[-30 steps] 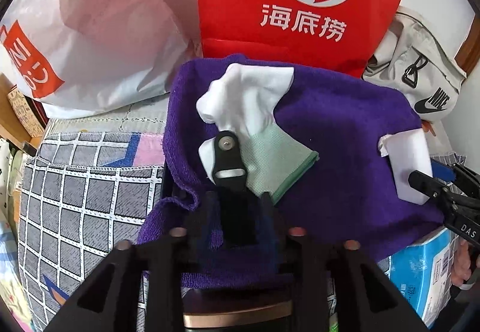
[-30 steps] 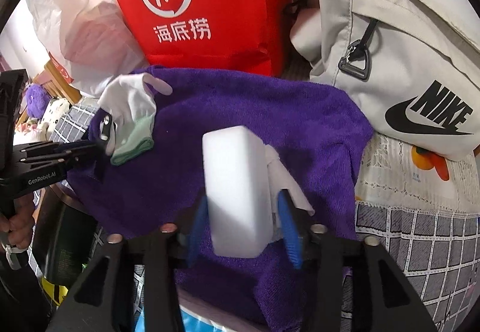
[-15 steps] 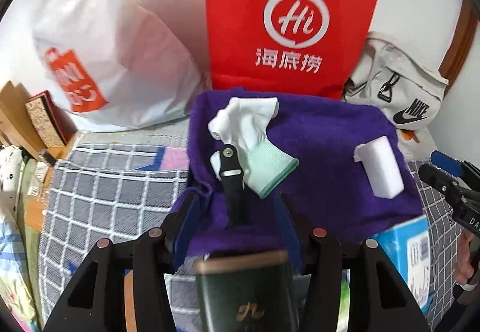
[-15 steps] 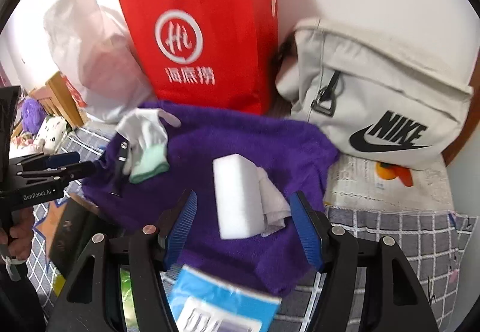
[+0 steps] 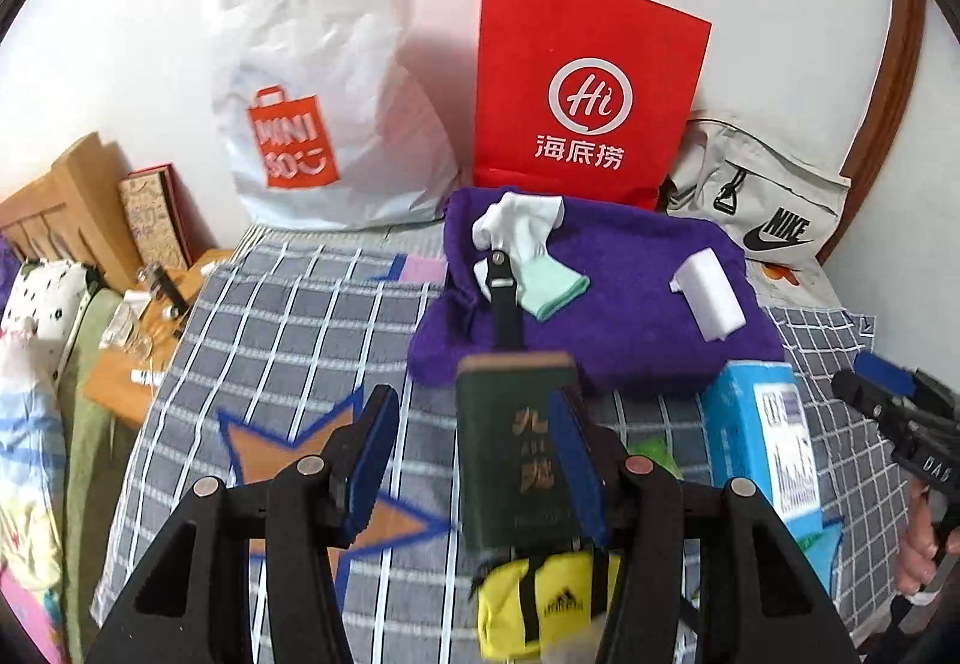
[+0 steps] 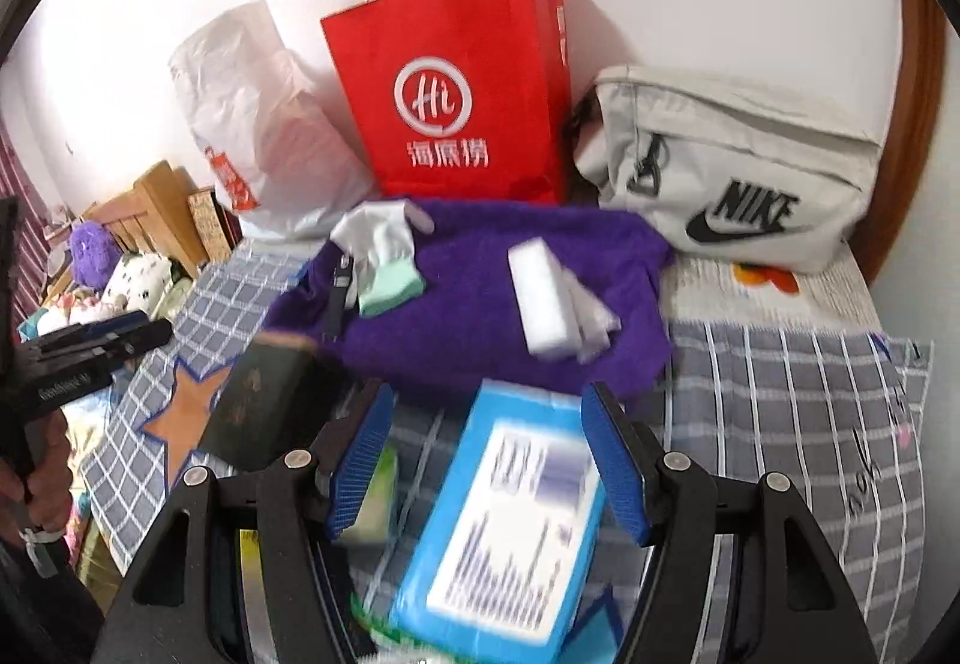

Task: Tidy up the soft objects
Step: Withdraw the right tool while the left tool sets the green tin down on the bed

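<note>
Crowding both empty, part-open claws: dark green box [image 5: 516, 448] by the left, possibly tissue pack [image 6: 510, 520] beneath the right

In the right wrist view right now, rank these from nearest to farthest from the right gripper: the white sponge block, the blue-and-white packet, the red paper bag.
1. Blue-and-white packet: lowest in the frame, lying below and between the right gripper fingers.
2. White sponge block: mid-frame, on the purple towel, right of centre.
3. Red paper bag: at the back, standing against the wall.
</note>
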`<state>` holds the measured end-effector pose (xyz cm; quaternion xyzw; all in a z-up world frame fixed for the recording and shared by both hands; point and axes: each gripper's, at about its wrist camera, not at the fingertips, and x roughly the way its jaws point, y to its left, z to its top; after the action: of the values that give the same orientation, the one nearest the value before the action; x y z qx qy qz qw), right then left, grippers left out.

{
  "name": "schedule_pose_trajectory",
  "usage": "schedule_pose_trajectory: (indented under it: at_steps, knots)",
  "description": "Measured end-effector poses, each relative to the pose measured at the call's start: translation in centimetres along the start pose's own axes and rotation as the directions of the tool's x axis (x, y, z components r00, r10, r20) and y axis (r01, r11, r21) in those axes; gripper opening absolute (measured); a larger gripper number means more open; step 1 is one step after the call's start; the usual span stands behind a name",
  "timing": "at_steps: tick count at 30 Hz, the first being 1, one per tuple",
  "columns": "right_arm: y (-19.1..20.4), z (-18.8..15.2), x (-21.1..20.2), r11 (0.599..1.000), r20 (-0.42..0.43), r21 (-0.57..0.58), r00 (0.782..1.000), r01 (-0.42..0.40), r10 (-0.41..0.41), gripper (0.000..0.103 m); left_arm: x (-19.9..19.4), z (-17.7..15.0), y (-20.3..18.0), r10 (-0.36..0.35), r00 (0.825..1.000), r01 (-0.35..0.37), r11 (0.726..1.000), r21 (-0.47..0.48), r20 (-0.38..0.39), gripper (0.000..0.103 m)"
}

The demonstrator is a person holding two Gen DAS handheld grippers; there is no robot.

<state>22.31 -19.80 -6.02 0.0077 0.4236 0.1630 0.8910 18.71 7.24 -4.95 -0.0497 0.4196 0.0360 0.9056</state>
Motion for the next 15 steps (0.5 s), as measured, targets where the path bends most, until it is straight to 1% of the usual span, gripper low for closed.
schedule_pose_trajectory:
  at_steps: [2,3,4,6,10,15]
  knots:
    - [0.2,-1.5,-0.8,1.0,-0.004,0.012,1.0,-0.016,0.016,0.065,-0.8,-1.1,0.0,0.0,1.0,0.0,1.0,-0.004,0.004,0.052]
    - [0.3,-2.1,-1.1,1.0,-0.007,0.014,1.0,-0.018,0.018,0.065,-1.2,-1.8,0.0,0.002,1.0,-0.002,1.0,-0.002,0.006,0.058]
    - [0.4,-2.9,-1.5,1.0,-0.009,0.016,1.0,-0.014,0.014,0.065,-1.5,-2.4,0.0,0.004,1.0,-0.004,1.0,0.002,0.01,0.06]
    - [0.5,-4.3,-2.2,1.0,-0.008,0.025,1.0,-0.006,0.006,0.065,-2.1,-3.7,-0.1,0.001,1.0,-0.001,1.0,0.006,0.015,0.061]
    - [0.4,-7.3,-3.3,0.999,-0.008,0.034,1.0,-0.023,0.023,0.065,-2.7,-6.4,-0.2,-0.01,1.0,0.01,1.0,0.003,0.002,0.061]
    - [0.6,-10.8,-4.2,1.0,-0.021,0.018,1.0,-0.018,0.018,0.065,-3.0,-9.0,-0.3,-0.025,1.0,0.025,1.0,-0.019,-0.012,0.061]
